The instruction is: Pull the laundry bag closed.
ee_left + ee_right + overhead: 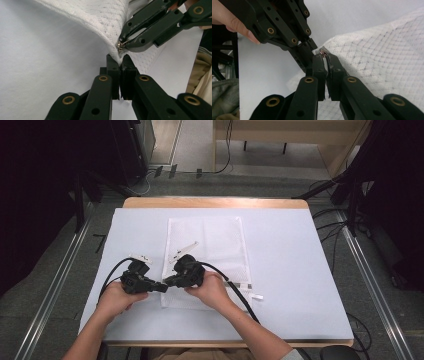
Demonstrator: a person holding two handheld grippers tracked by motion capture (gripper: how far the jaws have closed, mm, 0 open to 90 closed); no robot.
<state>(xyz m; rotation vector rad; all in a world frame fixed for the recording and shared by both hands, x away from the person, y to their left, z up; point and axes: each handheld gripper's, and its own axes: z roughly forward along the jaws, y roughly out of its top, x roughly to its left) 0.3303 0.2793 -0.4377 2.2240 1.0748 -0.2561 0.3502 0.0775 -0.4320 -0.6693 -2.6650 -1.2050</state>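
Note:
A white mesh zip bag (pixel 210 237) lies flat on the white table cover (pixel 292 262). At its near left corner the two grippers meet tip to tip. My left gripper (pixel 161 288) is shut on the bag's corner fabric (pixel 119 58), which is lifted off the table. My right gripper (pixel 169 281) is shut on the small metal zipper pull (pixel 323 52), just above the left jaws. In the left gripper view the right gripper (pixel 123 43) pinches the zipper pull (pixel 119 46). The left gripper (pixel 312 47) comes in from the upper left in the right gripper view.
White paper tags lie on the cover at left (pixel 140 256), on the bag (pixel 183 249) and near the right forearm (pixel 257 296). Black cables trail from both grippers toward the table's near edge. The wooden table edge (pixel 215 202) shows at the back.

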